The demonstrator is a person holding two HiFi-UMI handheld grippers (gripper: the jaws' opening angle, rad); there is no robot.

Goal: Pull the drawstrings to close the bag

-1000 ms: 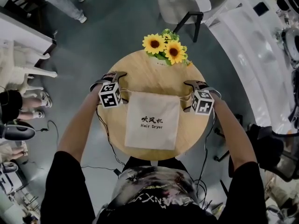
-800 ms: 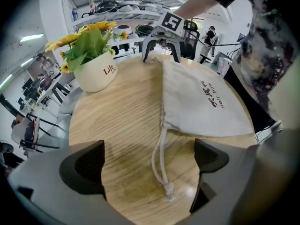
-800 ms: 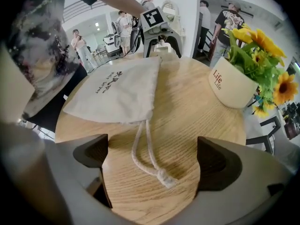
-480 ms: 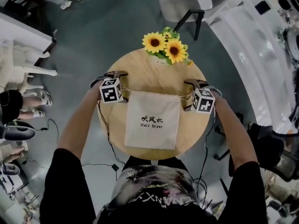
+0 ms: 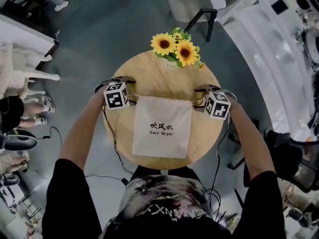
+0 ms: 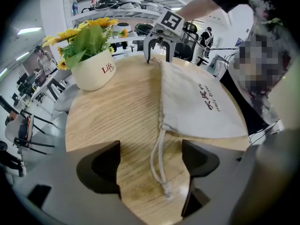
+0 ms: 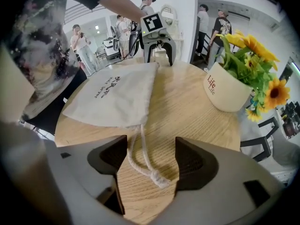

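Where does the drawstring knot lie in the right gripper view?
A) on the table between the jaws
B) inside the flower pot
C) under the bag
A: the knot lies on the table between the jaws of the right gripper, which have just been closing but do not yet press it.

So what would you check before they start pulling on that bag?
1. Left drawstring between the left tongs: ok, its knotted end lies in the gap.
2. Left tongs gripping it: not ok; they have just been closing but do not press the cord yet.
3. Right drawstring between the right tongs: ok.
4. Right tongs gripping it: not ok; also just closing, pads clear of the cord.
5. Bag flat on the table, mouth not yet drawn shut: ok.
6. Flower pot apart from the bag: ok.
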